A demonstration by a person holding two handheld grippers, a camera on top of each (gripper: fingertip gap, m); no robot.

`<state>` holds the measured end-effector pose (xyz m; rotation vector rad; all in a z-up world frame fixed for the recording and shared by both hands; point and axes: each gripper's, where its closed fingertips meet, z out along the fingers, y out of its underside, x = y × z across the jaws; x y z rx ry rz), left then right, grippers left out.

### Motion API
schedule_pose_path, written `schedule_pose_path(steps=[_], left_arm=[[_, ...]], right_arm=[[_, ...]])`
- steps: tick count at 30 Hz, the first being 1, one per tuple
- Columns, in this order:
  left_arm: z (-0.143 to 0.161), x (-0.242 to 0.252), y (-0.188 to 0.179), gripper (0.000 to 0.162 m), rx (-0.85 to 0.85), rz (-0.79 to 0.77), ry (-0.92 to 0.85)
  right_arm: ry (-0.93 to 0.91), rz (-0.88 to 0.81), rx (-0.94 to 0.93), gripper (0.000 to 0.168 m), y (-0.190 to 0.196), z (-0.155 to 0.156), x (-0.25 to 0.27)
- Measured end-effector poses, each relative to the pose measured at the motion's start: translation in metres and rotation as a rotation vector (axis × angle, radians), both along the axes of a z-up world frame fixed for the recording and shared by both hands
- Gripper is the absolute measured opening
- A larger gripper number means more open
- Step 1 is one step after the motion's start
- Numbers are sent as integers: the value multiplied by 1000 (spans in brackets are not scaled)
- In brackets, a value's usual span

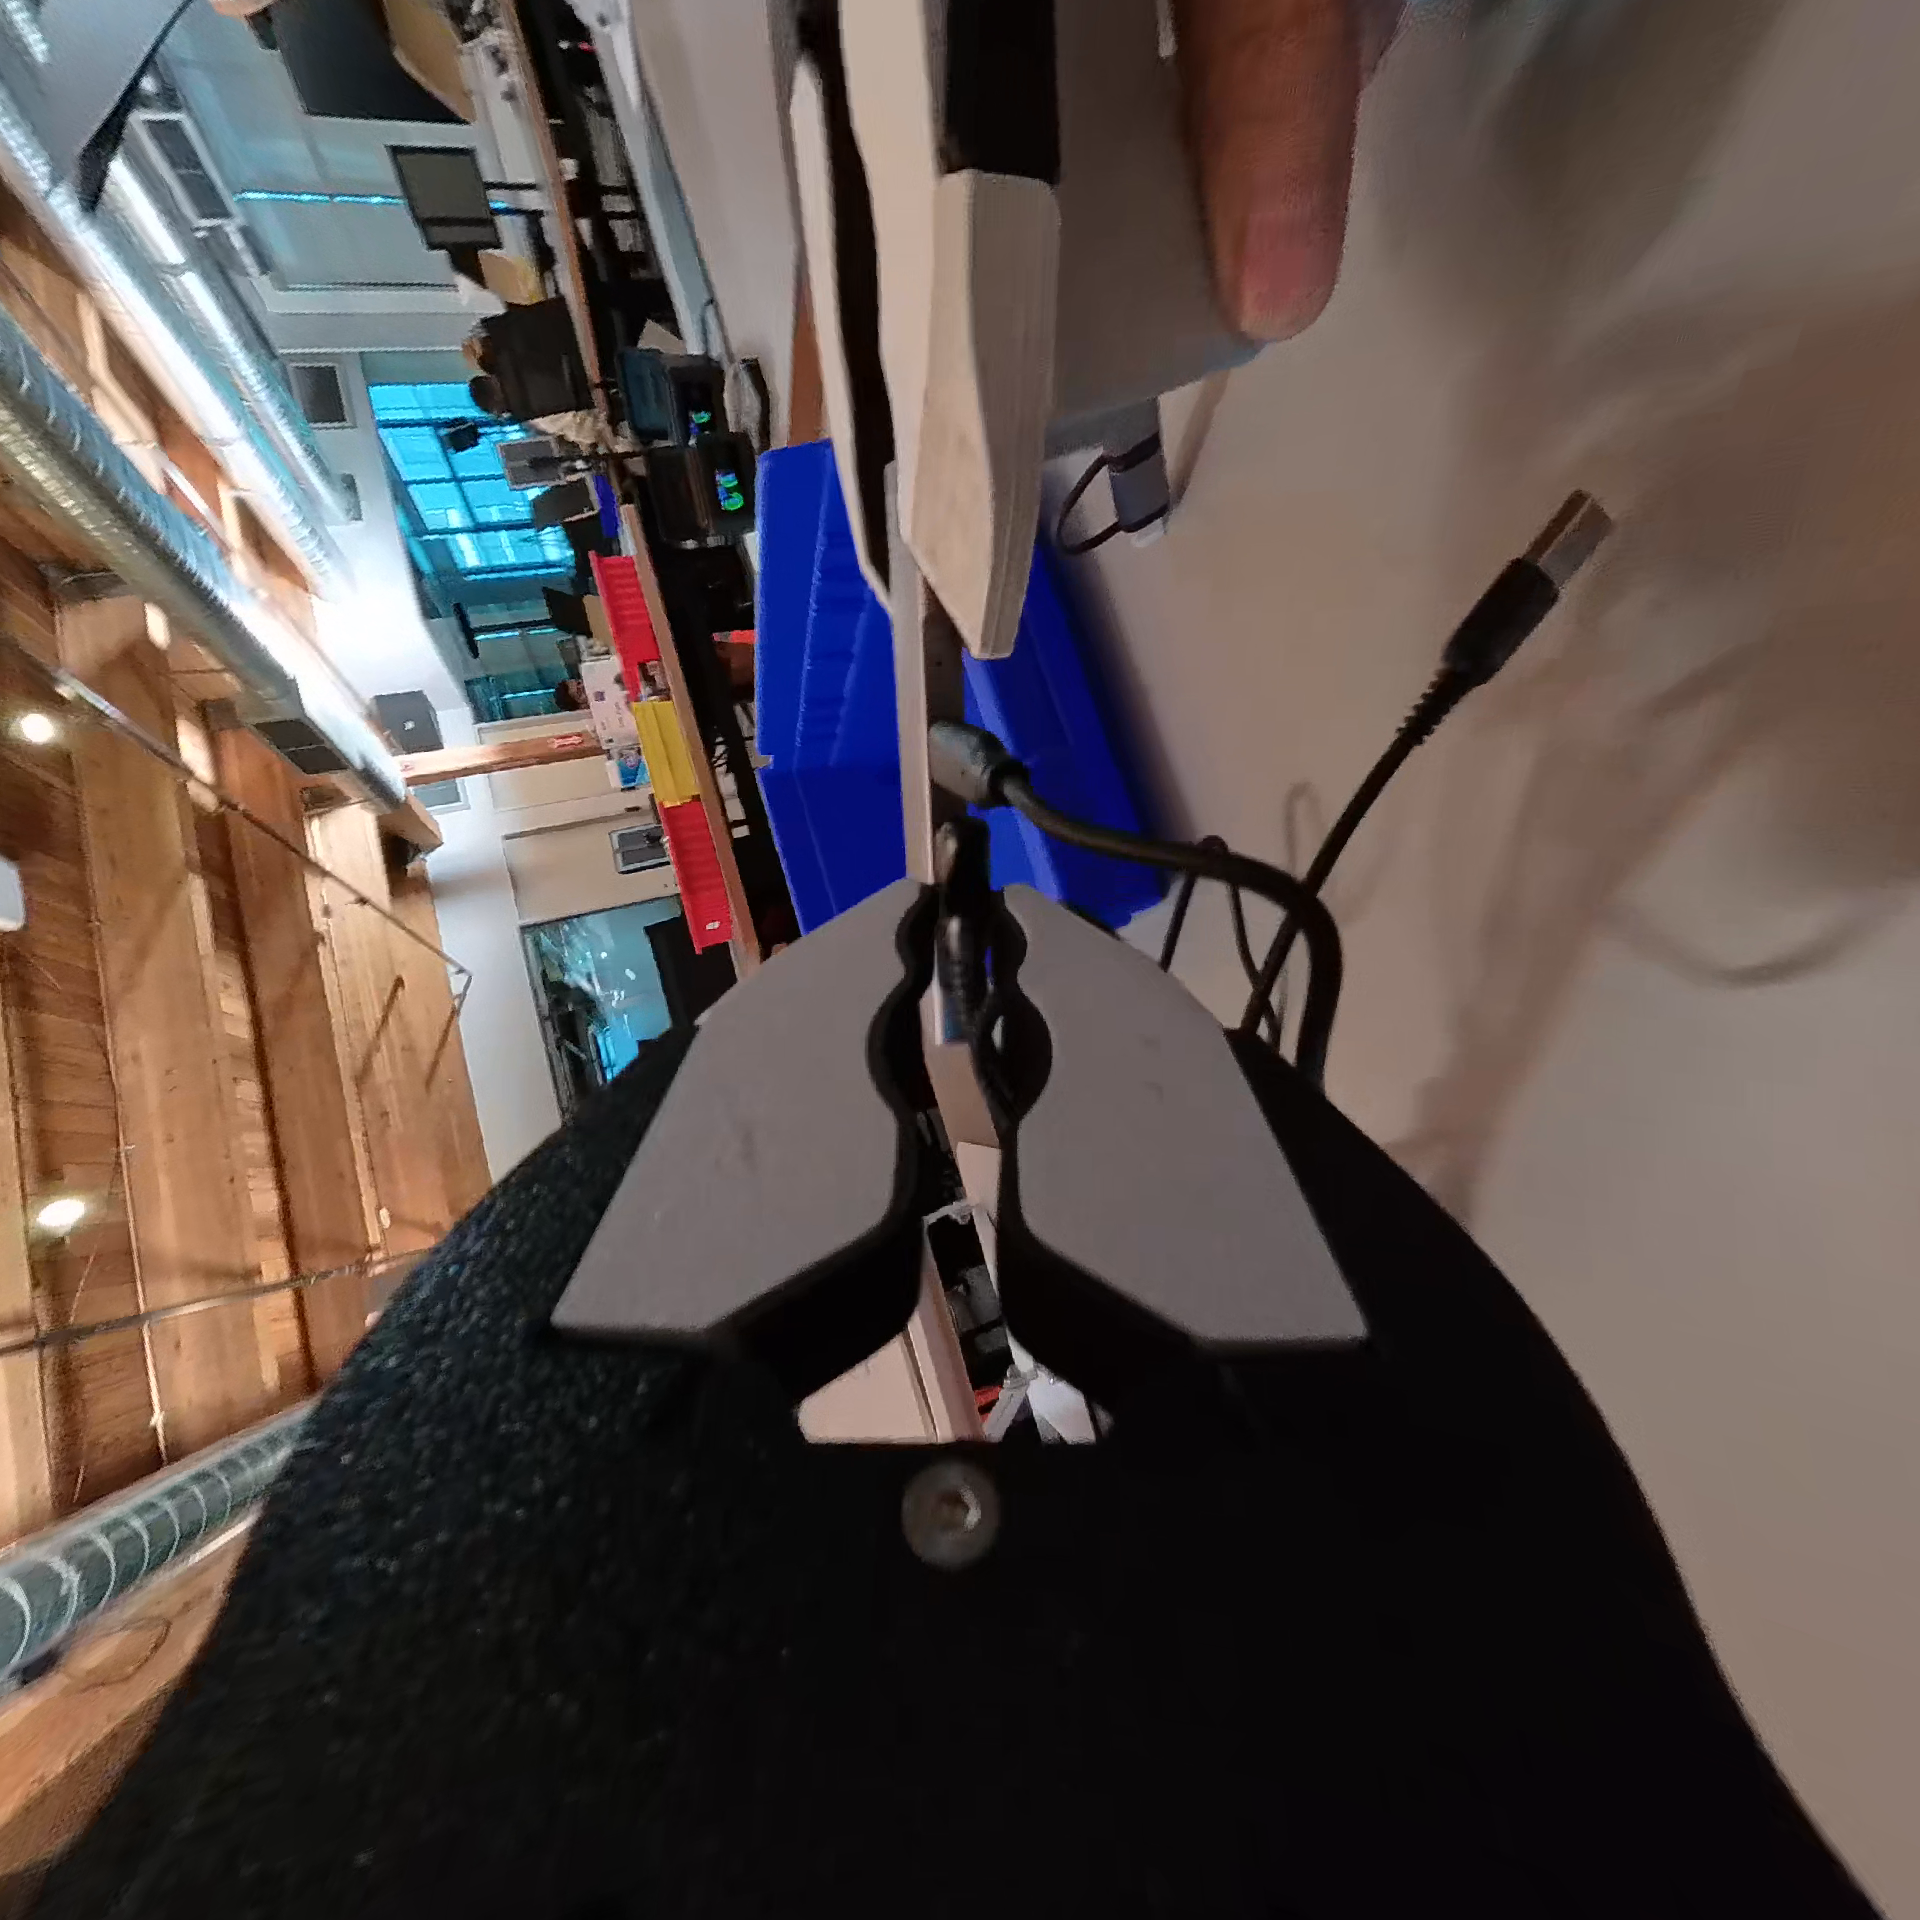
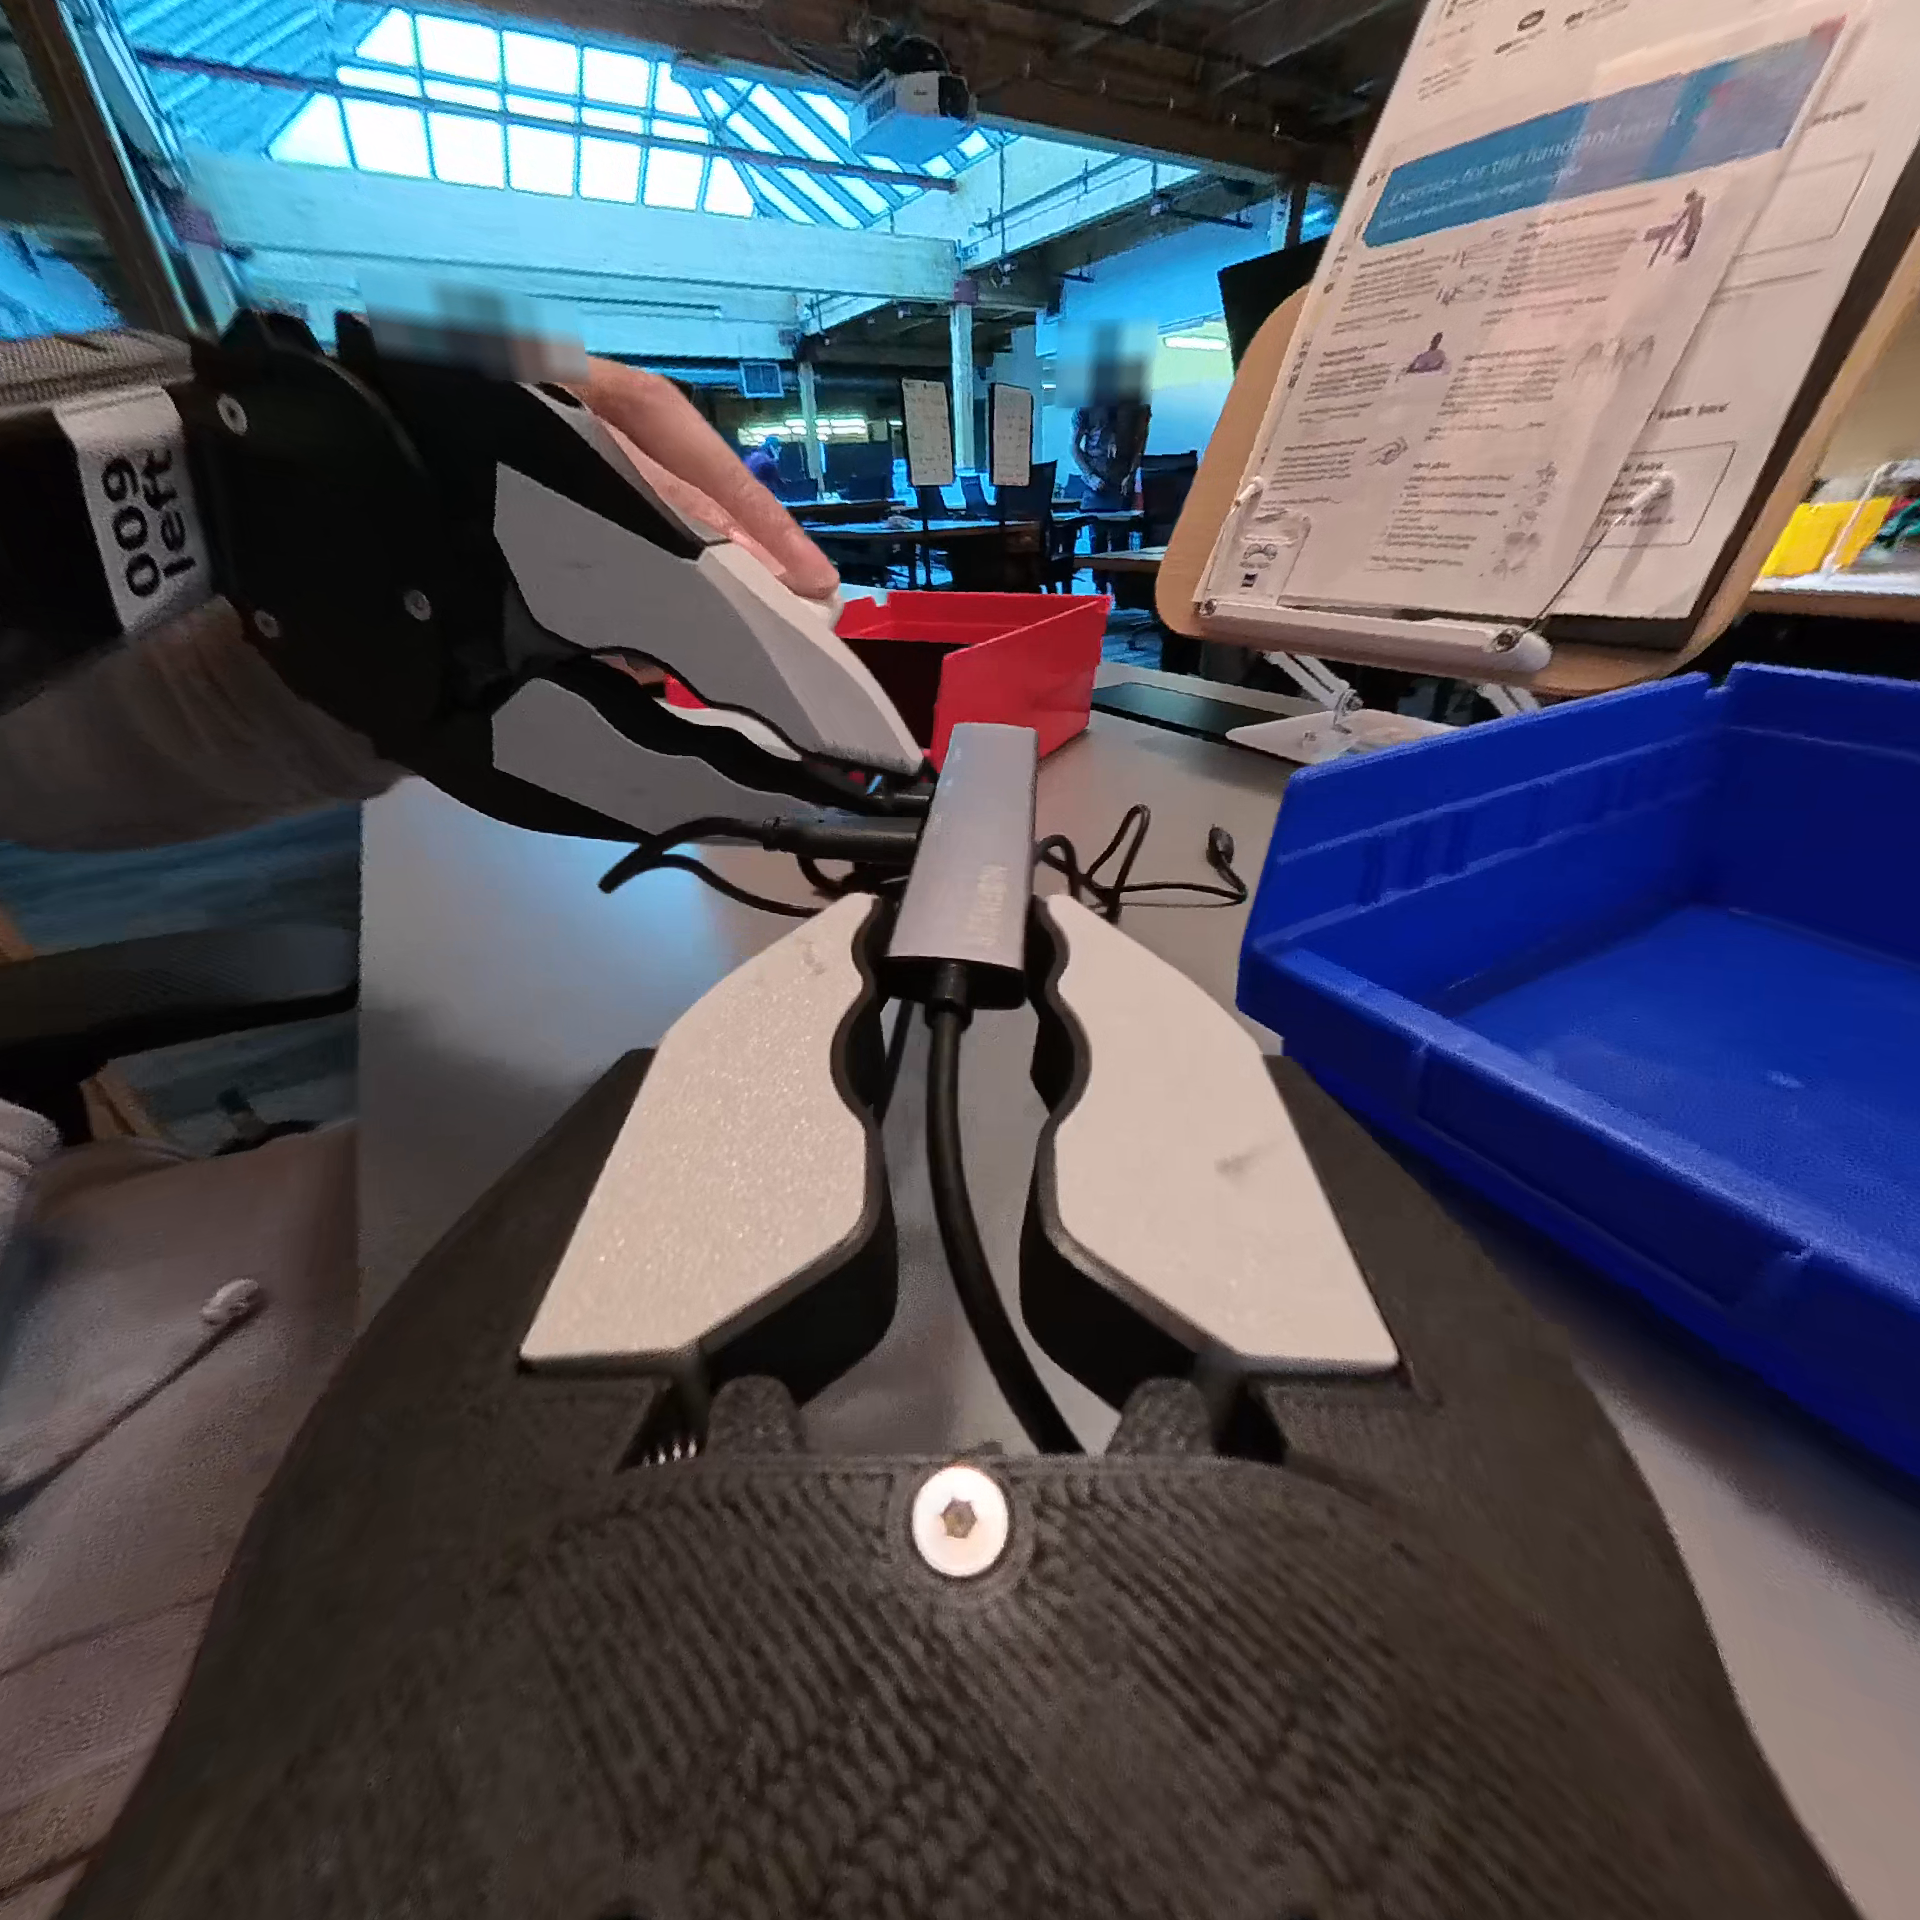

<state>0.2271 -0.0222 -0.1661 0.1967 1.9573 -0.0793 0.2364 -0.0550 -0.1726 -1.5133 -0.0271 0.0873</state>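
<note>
My right gripper [image 2: 961, 940] is shut on a slim grey USB hub [image 2: 977, 831] and holds it above the table. The hub's own black cable [image 2: 951, 1164] runs back between my fingers. My left gripper [image 1: 961, 920] is shut on a black cable plug [image 1: 954, 940] pressed against the hub's side edge [image 1: 914, 675]. In the right wrist view it comes in from the left [image 2: 899, 774]. A second black plug [image 1: 971, 764] sits in the hub beside it. A loose USB plug [image 1: 1569, 540] hangs on its black cable.
An empty blue bin [image 2: 1610, 1039] stands right of the hub, also in the left wrist view [image 1: 831, 675]. A red bin [image 2: 987, 665] sits behind. A tilted document stand [image 2: 1507, 364] is at the back right. Thin black cables [image 2: 1143, 873] lie on the grey table [image 2: 468, 987].
</note>
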Motion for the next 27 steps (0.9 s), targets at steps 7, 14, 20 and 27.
schedule_pose_path(steps=[7, 14, 20, 27], left_arm=[[67, -10, 79, 27, -608, 240, -210], [20, -38, 194, 38, -1220, 508, -151], [2, -41, 195, 39, -1222, 487, -153], [-8, -38, 176, 36, -1271, 413, -157]], right_arm=[[-59, -142, 8, 25, -16, 15, 21], [-70, -165, 104, 25, -25, 77, 12], [-133, -183, 159, 24, -22, 183, 18], [-192, -326, 144, 24, -16, 295, 60]])
